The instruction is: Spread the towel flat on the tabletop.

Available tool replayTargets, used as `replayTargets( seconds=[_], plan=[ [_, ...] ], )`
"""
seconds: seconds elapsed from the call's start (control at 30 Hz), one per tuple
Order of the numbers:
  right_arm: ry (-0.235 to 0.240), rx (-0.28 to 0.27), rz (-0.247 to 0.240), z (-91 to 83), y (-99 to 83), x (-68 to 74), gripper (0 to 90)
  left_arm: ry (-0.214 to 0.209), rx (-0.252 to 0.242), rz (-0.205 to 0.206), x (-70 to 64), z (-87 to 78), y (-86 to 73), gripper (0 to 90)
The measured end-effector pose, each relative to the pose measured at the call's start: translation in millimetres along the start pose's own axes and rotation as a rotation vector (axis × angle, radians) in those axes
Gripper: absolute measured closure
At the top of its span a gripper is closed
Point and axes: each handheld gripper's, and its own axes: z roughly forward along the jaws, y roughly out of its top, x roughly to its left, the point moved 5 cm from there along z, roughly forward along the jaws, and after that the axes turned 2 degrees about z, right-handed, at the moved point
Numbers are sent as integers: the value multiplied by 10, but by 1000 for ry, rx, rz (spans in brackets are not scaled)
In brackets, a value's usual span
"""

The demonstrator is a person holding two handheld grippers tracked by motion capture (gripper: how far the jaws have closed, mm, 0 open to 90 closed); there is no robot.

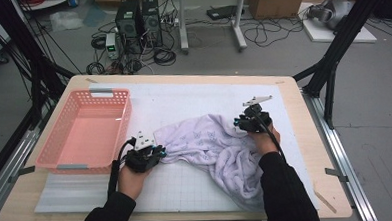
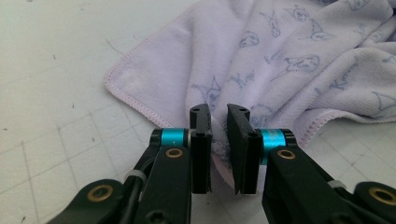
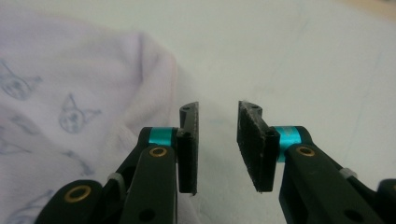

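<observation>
One lavender cat-print towel (image 1: 220,149), rumpled on desk: left gripper (image 2: 218,140) jaws pinching its hemmed edge, right gripper (image 3: 218,144) jaws released beside it (spreading begun); next, right must grasp an edge.

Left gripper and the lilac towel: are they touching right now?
Touching. In the left gripper view the left gripper has its jaws nearly closed on a fold of the towel, the fabric pinched between them.

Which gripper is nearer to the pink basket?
Left. The left gripper sits just off the pink basket's near right corner; the right gripper is across the towel, farther right.
</observation>
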Motion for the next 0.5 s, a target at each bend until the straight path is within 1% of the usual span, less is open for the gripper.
replayTargets(
  seconds=[0.03,0.07,0.1,0.17,0.2,0.23,0.27,0.33,0.37,0.4,0.43,0.47,0.5],
  plan=[
    [18,13,3,46,-14,15,653,0,1,0,-1,0,-1,792],
    [18,13,3,46,-14,15,653,0,0,-3,-2,-1,-1,792],
    [70,24,21,117,-26,73,605,-1,-2,-2,-1,-2,1,793],
    [117,40,26,190,-40,137,555,-1,-3,-2,0,-3,1,792],
    [138,53,16,221,-51,168,554,0,0,-1,-1,-1,0,793],
    [138,53,16,221,-51,168,554,0,0,-1,-1,-1,0,793],
    [125,59,3,238,-44,200,581,0,0,0,-2,1,0,793],
    [146,65,-30,233,-34,238,729,0,0,-1,-2,0,0,793],
    [145,73,-64,227,-29,264,729,0,0,0,-1,0,0,793],
    [131,80,-111,220,-24,289,857,-1,-2,-2,-2,-1,1,792],
    [114,83,-151,219,-15,304,865,-3,-3,-4,-3,-3,1,793],
    [114,83,-151,219,-15,304,865,-3,-3,-4,-3,-3,1,792],
    [40,84,-202,208,8,299,869,-2,-3,-5,-3,-4,2,793]
  ],
)
